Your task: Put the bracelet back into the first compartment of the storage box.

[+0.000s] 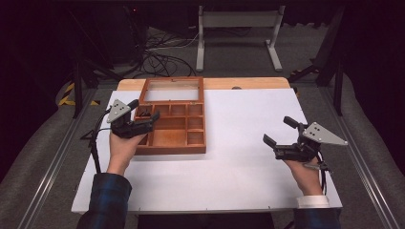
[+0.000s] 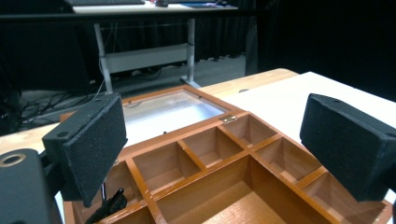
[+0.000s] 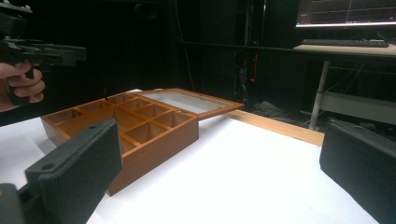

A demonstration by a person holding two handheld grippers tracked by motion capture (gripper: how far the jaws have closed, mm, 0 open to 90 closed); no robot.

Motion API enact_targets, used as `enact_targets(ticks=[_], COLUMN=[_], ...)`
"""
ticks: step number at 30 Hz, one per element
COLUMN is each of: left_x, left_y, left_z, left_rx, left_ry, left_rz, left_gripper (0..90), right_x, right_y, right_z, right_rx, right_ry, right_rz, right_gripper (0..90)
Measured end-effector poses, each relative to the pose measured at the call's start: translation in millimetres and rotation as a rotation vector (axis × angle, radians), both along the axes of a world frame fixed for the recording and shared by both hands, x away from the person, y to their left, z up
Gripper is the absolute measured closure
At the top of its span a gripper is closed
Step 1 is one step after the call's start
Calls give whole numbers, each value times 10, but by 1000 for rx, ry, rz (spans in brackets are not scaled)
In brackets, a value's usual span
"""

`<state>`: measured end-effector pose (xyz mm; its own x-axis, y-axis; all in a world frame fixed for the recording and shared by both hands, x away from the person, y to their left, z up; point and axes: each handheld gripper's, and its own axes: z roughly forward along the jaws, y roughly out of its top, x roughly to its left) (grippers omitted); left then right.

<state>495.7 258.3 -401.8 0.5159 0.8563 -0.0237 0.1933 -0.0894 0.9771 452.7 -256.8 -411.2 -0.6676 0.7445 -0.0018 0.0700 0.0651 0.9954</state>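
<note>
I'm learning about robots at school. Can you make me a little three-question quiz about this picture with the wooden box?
1. True or false: the wooden box has its lid open.
2. Which gripper hovers over the box: left or right?
3. The box sits on a ____ sheet.

Key: 1 true; 2 left; 3 white.

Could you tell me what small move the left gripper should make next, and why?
Probably lower the left gripper toward the small black item in the wooden box's near-left compartment: its jaws are open above the box, and nothing else seems inside.
</note>
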Motion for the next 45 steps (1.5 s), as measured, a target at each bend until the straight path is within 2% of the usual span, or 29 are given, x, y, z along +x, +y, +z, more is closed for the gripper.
enact_targets(ticks=[11,16,21,24,27,32,34,45], left_x=[-178,-249,-326,-365,-393,-453,-483,-617], left_y=[-22,-52,-63,-59,-47,-16,-7,7], left_z=[50,57,37,27,7,-34,-38,-46], left_rx=[-37,-15,-14,-30,-22,-39,-27,-30], left_ry=[-40,-57,-68,-74,-78,-77,-90,-112], left_rz=[-33,-48,-56,-60,-63,-68,-69,-83], left_gripper=[67,64,64,64,64,63,62,61], right_x=[-1,3,1,2,4,7,9,18], right_y=[0,1,-5,-13,-19,-15,-13,-20], right_z=[-7,-11,-17,-19,-21,-29,-34,-48], right_rx=[9,16,24,30,28,25,31,23], right_ry=[-4,-4,-3,-14,-12,-8,-6,-6], right_rz=[-7,-5,-8,-6,-7,-11,-9,-18], right_gripper=[0,0,0,0,0,0,0,0])
